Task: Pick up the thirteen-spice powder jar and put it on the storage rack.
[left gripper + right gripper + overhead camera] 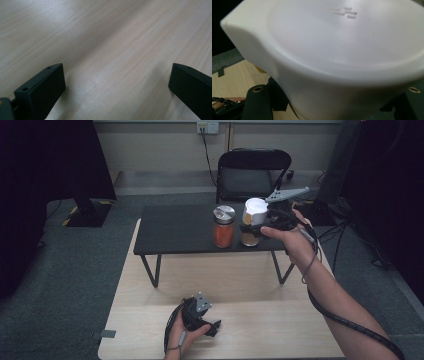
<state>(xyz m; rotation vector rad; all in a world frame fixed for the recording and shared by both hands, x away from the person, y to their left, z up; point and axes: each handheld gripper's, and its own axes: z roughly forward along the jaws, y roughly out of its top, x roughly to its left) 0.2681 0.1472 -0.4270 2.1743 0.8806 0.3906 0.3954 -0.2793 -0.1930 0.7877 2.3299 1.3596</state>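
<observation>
A white-capped jar (253,222), its smooth matte plastic cap broad and rounded with a pouring lip and its lower part filled with brownish contents, is seen held above the right end of a low black table (175,227); beside it, apart, a clear jar of orange-red powder (223,227) with a metallic lid is stood upright on that table; the black table is carried on thin angled metal legs and is set upon a pale, fine-grained wooden tabletop (225,320); grey carpet, a black folding chair (252,172) and a wall socket are visible beyond. The right gripper (250,227) is shown closed on the white-capped jar, its black jaws pressed against both sides below the cap (342,50); the left gripper (212,326) is rested low over the wooden tabletop (112,37), its blocky black jaws spread wide with nothing between them.
</observation>
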